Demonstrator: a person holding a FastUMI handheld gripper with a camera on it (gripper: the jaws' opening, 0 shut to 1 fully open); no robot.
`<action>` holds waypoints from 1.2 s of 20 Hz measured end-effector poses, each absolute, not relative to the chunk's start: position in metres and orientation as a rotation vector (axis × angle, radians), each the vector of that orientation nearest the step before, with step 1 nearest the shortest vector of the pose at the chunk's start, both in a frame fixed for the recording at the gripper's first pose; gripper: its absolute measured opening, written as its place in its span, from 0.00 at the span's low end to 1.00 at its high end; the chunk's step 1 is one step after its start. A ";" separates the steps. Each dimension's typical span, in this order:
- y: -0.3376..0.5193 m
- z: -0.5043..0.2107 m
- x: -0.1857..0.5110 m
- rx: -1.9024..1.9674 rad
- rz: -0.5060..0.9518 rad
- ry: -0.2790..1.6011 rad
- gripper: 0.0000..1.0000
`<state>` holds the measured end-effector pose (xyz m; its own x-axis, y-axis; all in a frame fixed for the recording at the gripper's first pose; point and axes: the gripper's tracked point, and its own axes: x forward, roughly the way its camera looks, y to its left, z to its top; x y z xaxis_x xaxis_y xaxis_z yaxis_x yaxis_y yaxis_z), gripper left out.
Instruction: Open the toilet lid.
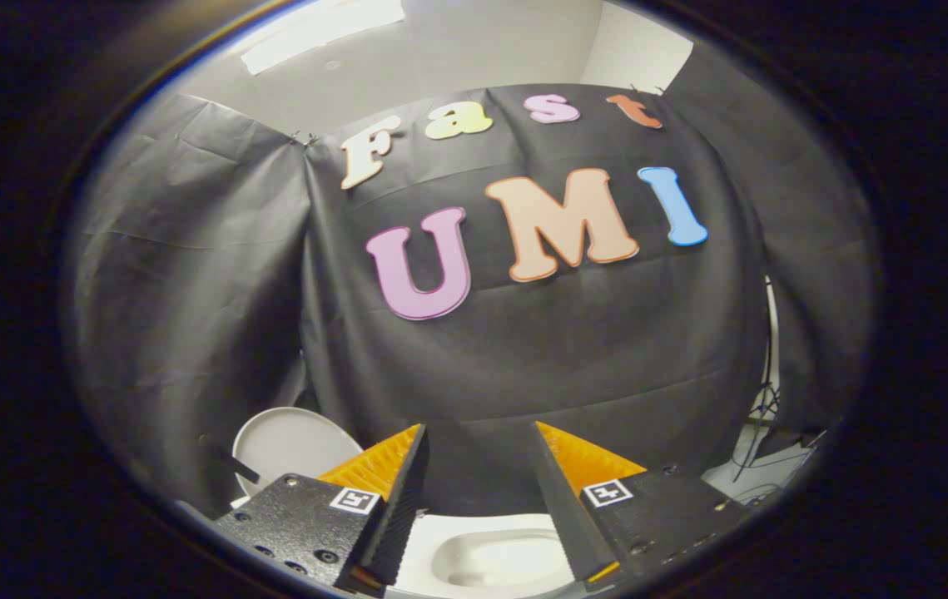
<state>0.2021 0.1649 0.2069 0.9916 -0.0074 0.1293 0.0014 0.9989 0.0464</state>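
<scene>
The white toilet bowl (490, 557) lies low between my fingers, and its open basin shows. The white rounded lid (286, 445) stands raised beside my left finger, partly hidden behind it. A dark hinge piece sits at the lid's lower edge. My gripper (479, 428) is open, with a wide gap between the fingers and nothing held. It is above the bowl and points at the black cloth wall (523, 366) just beyond.
The black cloth wall hangs close ahead and wraps round on both sides. Past my right finger, thin cables and a stand (765, 408) rise from a pale floor (732, 478). A light ceiling shows above the cloth.
</scene>
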 end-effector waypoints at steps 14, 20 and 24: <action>0.057 0.213 0.149 -0.062 -0.128 -0.150 0.74; 0.022 0.202 0.130 -0.103 -0.126 -0.113 0.69; -0.003 0.202 0.119 -0.104 -0.139 -0.137 0.61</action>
